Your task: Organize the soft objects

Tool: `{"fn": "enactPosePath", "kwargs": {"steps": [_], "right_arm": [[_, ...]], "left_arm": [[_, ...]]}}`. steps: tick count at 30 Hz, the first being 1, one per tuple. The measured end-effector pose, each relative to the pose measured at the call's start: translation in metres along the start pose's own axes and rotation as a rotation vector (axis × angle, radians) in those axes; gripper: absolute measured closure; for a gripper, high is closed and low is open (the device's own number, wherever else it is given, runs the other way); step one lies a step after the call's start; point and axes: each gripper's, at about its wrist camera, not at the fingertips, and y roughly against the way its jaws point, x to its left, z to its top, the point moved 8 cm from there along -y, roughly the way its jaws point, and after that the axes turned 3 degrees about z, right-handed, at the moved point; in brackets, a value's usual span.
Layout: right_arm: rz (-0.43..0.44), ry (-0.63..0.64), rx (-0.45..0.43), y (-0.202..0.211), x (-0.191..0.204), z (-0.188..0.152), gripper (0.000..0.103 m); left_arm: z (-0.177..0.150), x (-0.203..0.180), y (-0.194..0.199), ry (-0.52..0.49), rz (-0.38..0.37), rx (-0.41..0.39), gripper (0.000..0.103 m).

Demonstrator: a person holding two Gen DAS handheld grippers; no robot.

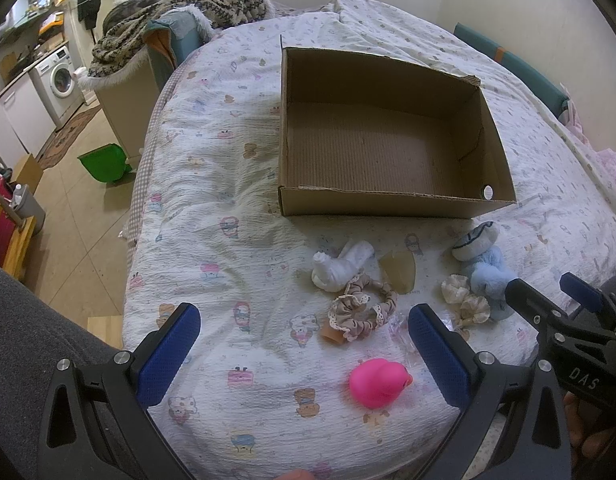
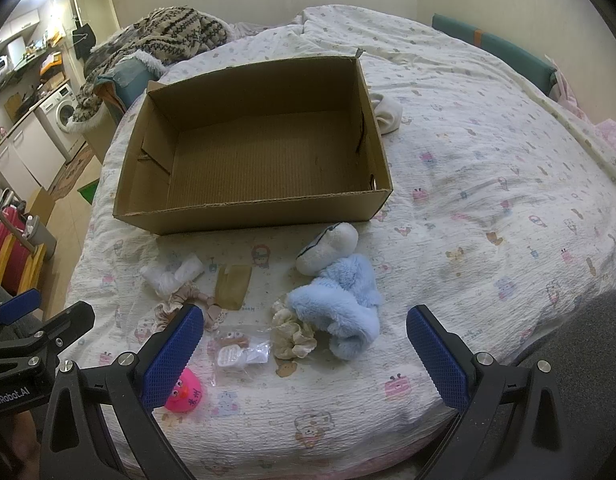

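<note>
An empty open cardboard box sits on the bed. In front of it lie a white rolled sock, a beige lace scrunchie, a tan soft piece, a cream scrunchie, a fluffy blue plush, a white plush shoe and a pink rubber duck. My left gripper is open and empty above the duck. My right gripper is open and empty above the cream scrunchie.
A clear plastic packet lies near the duck. A white cloth lies behind the box. A knitted blanket is piled at the bed's far left. The bed edge drops left to a floor with a green dustpan.
</note>
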Motion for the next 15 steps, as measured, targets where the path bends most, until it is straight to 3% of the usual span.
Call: {"fn": "enactPosePath", "kwargs": {"steps": [15], "right_arm": [[0.000, 0.000, 0.000, -0.0003, 0.0005, -0.0003, 0.000]], "left_arm": [[0.0012, -0.0013, -0.0008, 0.000, 0.000, 0.001, 0.000]]}}
